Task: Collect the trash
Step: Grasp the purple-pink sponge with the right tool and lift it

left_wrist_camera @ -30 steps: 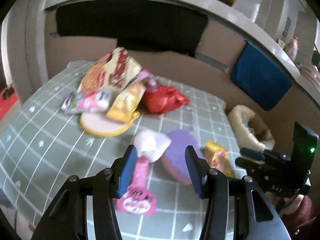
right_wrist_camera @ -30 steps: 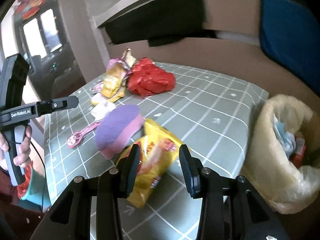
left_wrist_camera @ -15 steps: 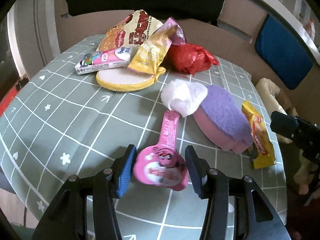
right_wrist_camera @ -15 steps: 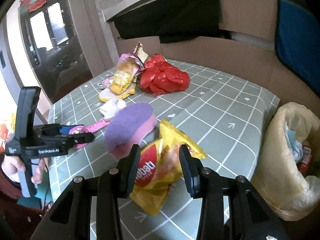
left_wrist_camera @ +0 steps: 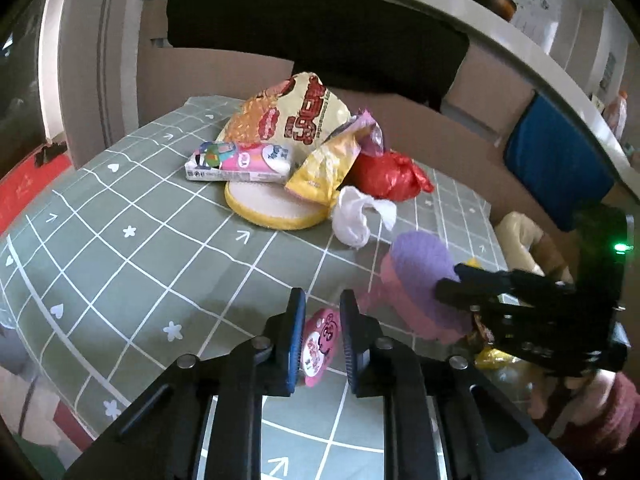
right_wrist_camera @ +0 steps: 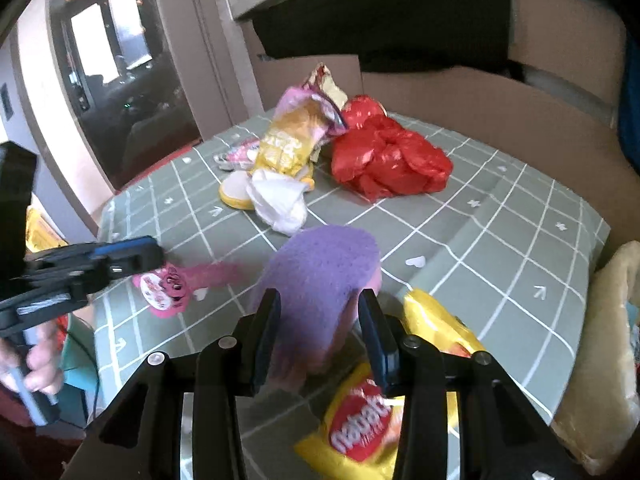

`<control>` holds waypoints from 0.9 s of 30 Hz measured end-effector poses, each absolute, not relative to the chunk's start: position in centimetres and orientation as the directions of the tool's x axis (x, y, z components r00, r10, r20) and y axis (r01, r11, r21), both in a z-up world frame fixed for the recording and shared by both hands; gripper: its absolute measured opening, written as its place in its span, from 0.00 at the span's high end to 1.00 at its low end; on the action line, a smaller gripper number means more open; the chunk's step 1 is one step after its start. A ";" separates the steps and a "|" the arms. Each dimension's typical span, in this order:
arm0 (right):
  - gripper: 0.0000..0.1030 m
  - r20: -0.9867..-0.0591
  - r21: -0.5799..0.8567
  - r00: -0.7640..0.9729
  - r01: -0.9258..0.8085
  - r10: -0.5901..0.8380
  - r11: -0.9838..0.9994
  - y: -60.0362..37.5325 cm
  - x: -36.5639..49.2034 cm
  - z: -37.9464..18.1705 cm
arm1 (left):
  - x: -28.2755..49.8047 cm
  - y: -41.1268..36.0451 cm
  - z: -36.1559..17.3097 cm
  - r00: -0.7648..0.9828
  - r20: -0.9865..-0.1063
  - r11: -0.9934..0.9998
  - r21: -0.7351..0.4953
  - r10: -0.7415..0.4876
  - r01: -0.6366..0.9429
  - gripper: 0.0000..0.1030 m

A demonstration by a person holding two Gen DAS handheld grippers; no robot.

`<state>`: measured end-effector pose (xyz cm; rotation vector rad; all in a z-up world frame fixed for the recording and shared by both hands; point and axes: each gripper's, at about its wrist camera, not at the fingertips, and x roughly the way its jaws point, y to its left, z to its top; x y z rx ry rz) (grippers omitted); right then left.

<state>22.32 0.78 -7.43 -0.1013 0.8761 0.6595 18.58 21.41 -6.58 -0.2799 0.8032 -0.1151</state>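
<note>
A pink cartoon wrapper stands on edge between the blue pads of my left gripper, whose jaws are closing and pinch its round end. In the right wrist view the same wrapper hangs at that gripper's tip. My right gripper stands open with a purple-and-pink sponge filling the gap at its fingertips; whether the pads touch it I cannot tell. A yellow snack packet lies on the table under its right finger.
On the green checked tablecloth lie a white tissue, a red plastic bag, a large snack bag, a colourful packet and a yellow-rimmed pad. A beige trash bag stands off the table's right edge.
The left jaws have narrowed onto the pink wrapper, which now stands on edge. The right gripper has slid left, from over the yellow packet to the purple sponge.
</note>
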 end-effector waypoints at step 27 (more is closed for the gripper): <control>0.78 -0.718 0.251 0.403 -0.610 0.567 0.752 1.0 24.5 -6.9 | 18.4 22.2 -6.6 0.699 -0.671 0.945 -0.326 -0.248 0.022 0.70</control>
